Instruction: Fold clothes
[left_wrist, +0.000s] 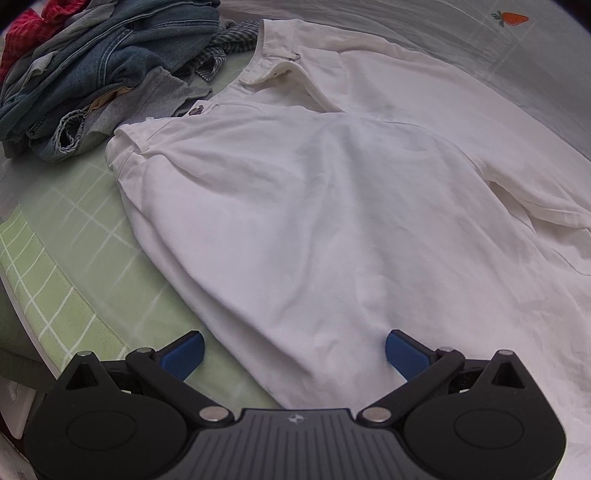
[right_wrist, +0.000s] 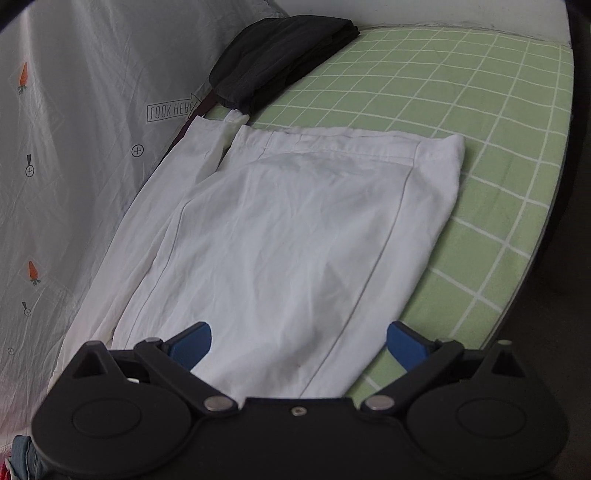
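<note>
White trousers (left_wrist: 314, 206) lie spread flat on the green checked bed sheet (left_wrist: 74, 236), waistband with a brown button (left_wrist: 195, 109) at the far end in the left wrist view. My left gripper (left_wrist: 294, 354) is open and empty, hovering over the upper leg area. In the right wrist view the trouser legs (right_wrist: 295, 229) lie flat, hems toward the far end, one leg partly folded over the other. My right gripper (right_wrist: 299, 345) is open and empty just above the leg cloth.
A heap of denim, grey and red clothes (left_wrist: 92, 62) lies at the far left. A folded dark garment (right_wrist: 277, 55) sits beyond the hems. A grey carrot-print sheet (right_wrist: 74, 147) runs along the left side. The bed edge (right_wrist: 546, 229) curves at right.
</note>
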